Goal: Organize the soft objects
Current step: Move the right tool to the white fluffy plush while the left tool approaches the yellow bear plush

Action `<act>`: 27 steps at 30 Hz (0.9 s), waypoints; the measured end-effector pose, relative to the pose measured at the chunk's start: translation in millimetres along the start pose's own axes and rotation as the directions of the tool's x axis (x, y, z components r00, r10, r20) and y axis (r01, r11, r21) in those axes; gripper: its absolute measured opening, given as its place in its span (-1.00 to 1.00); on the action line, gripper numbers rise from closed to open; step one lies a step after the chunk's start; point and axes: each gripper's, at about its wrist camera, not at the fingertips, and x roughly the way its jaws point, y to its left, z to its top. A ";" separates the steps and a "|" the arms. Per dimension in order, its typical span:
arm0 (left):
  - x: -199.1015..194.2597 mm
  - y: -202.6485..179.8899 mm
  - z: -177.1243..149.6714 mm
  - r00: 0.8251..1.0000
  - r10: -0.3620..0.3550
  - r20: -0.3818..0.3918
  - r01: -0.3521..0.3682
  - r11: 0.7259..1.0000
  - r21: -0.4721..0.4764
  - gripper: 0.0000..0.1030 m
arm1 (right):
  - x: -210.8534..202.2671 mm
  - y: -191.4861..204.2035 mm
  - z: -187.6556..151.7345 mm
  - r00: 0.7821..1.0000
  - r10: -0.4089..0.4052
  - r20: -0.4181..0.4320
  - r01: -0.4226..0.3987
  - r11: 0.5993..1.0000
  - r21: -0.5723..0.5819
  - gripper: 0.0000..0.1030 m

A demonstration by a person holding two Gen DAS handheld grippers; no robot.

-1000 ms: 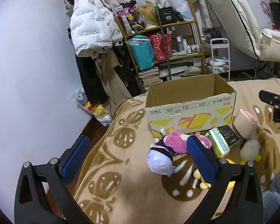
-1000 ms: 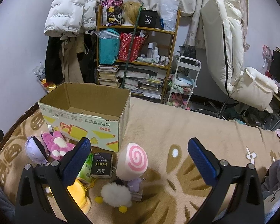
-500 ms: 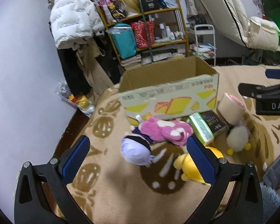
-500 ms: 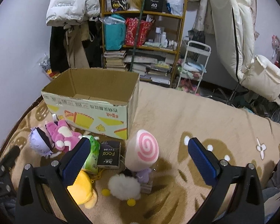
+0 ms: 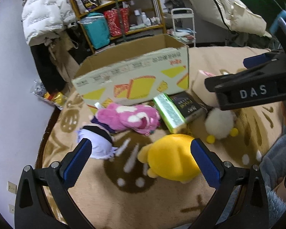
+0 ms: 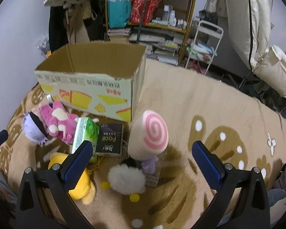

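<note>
I have my left gripper (image 5: 141, 160) spread wide with nothing between its 2 pads, poised over the yellow plush (image 5: 171, 156) on the patterned blanket (image 5: 108, 196). My right gripper (image 6: 141, 162) is just as wide and holds nothing, above the white fluffy toy (image 6: 126, 179) and the pink-swirl cushion (image 6: 148, 135). The pink plush (image 5: 127, 118) lies against the purple-haired doll (image 5: 99, 143), both near the open cardboard box (image 5: 131, 80). A green tissue pack (image 5: 169, 112) and a black packet (image 5: 186, 105) lie just in front of that box
</note>
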 end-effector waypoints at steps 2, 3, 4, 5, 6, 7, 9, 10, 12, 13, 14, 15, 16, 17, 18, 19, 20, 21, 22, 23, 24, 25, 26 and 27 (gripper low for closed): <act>4.9 -1.9 -1.4 1.000 -0.019 -0.021 0.019 1.000 -0.006 0.98 | 7.0 -1.3 -1.5 0.999 0.001 -0.037 -0.001 1.000 0.006 1.00; 7.8 -2.3 -1.7 0.999 -0.028 -0.036 0.028 1.000 -0.013 0.98 | 11.0 -2.3 -1.8 0.998 0.004 -0.059 -0.003 1.000 0.012 1.00; 11.8 -2.4 -2.2 0.998 -0.040 -0.056 0.039 0.999 -0.024 0.98 | 13.1 -3.3 -2.4 0.997 0.009 -0.073 -0.008 1.000 0.018 1.00; 16.5 -3.2 -3.5 0.996 -0.050 -0.076 0.048 0.998 -0.034 0.98 | 15.5 -4.0 -3.1 0.996 0.018 -0.084 -0.016 1.000 0.024 1.00; 19.3 -2.8 -4.0 0.995 -0.056 -0.088 0.053 0.998 -0.037 0.98 | 17.3 -4.6 -3.4 0.995 0.029 -0.094 -0.026 0.999 0.030 1.00; 21.9 -3.4 -4.2 0.994 -0.058 -0.095 0.055 0.998 -0.036 0.98 | 18.9 -3.8 -4.3 0.994 0.041 -0.104 -0.037 0.999 0.036 1.00; 28.3 -4.6 -5.8 0.991 -0.069 -0.111 0.065 0.997 -0.033 0.98 | 23.5 -3.4 -6.0 0.991 0.055 -0.124 -0.050 0.998 0.038 1.00; 30.5 -4.2 -7.1 0.990 -0.079 -0.119 0.075 0.996 -0.039 0.98 | 26.3 -2.0 -7.3 0.988 0.058 -0.140 -0.053 0.998 0.039 1.00; 37.0 -2.7 -8.3 0.985 -0.103 -0.141 0.096 0.994 -0.058 0.98 | 32.1 -0.5 -9.5 0.984 0.055 -0.168 -0.048 0.998 0.041 1.00; 39.5 -2.2 -8.8 0.983 -0.112 -0.148 0.103 0.993 -0.065 0.98 | 35.3 0.2 -10.5 0.982 0.052 -0.184 -0.045 0.998 0.042 1.00; 41.9 -1.5 -10.0 0.981 -0.120 -0.155 0.110 0.991 -0.073 0.98 | 38.0 0.8 -11.1 0.979 0.054 -0.197 -0.046 0.998 0.043 1.00; 45.2 -1.6 -11.0 0.979 -0.126 -0.162 0.114 0.990 -0.080 0.98 | 39.9 1.3 -12.0 0.977 0.057 -0.206 -0.049 0.998 0.044 1.00; 47.5 -1.2 -11.5 0.977 -0.130 -0.168 0.116 0.989 -0.087 0.98 | 42.3 1.6 -12.4 0.974 0.061 -0.219 -0.052 0.998 0.046 1.00; 49.9 -0.9 -12.0 0.974 -0.141 -0.177 0.125 0.987 -0.103 0.98 | 44.5 2.1 -12.6 0.972 0.065 -0.228 -0.056 0.997 0.047 1.00; 51.8 1.3 -12.3 0.971 -0.152 -0.184 0.133 0.985 -0.112 0.98 | 46.0 2.0 -13.2 0.970 0.069 -0.233 -0.059 0.997 0.048 1.00; 54.0 2.2 -12.3 0.969 -0.159 -0.190 0.138 0.983 -0.120 0.98 | 47.8 2.4 -13.3 0.968 0.073 -0.241 -0.063 0.997 0.048 1.00; 55.3 2.6 -12.7 0.968 -0.163 -0.193 0.140 0.982 -0.127 0.98 | 49.3 3.0 -13.2 0.966 0.075 -0.247 -0.065 0.997 0.049 1.00; 56.2 2.6 -12.7 0.967 -0.164 -0.195 0.141 0.982 -0.130 0.98 | 50.5 3.1 -13.3 0.965 0.077 -0.251 -0.067 0.997 0.049 1.00; 57.3 2.7 -12.8 0.966 -0.165 -0.198 0.141 0.981 -0.131 0.98 | 51.6 3.3 -13.0 0.963 0.081 -0.257 -0.070 0.996 0.049 1.00; 58.1 3.4 -12.9 0.966 -0.165 -0.199 0.140 0.981 -0.131 0.98 | 52.8 3.9 -12.9 0.961 0.087 -0.263 -0.077 0.996 0.050 1.00; 58.4 2.9 -12.9 0.966 -0.165 -0.199 0.140 0.981 -0.130 0.98 | 53.8 4.0 -13.2 0.959 0.092 -0.268 -0.081 0.995 0.051 1.00; 58.5 2.2 -12.9 0.966 -0.164 -0.198 0.140 0.982 -0.128 0.98 | 55.2 4.6 -13.4 0.957 0.095 -0.273 -0.085 0.995 0.049 1.00; 59.6 3.2 -12.1 0.967 -0.161 -0.196 0.139 0.982 -0.126 0.98 | 56.3 5.1 -13.5 0.957 0.094 -0.276 -0.085 0.995 0.044 1.00; 58.7 1.8 -12.4 0.968 -0.160 -0.195 0.138 0.983 -0.124 0.98 | 57.0 5.2 -13.8 0.956 0.091 -0.277 -0.084 0.996 0.039 1.00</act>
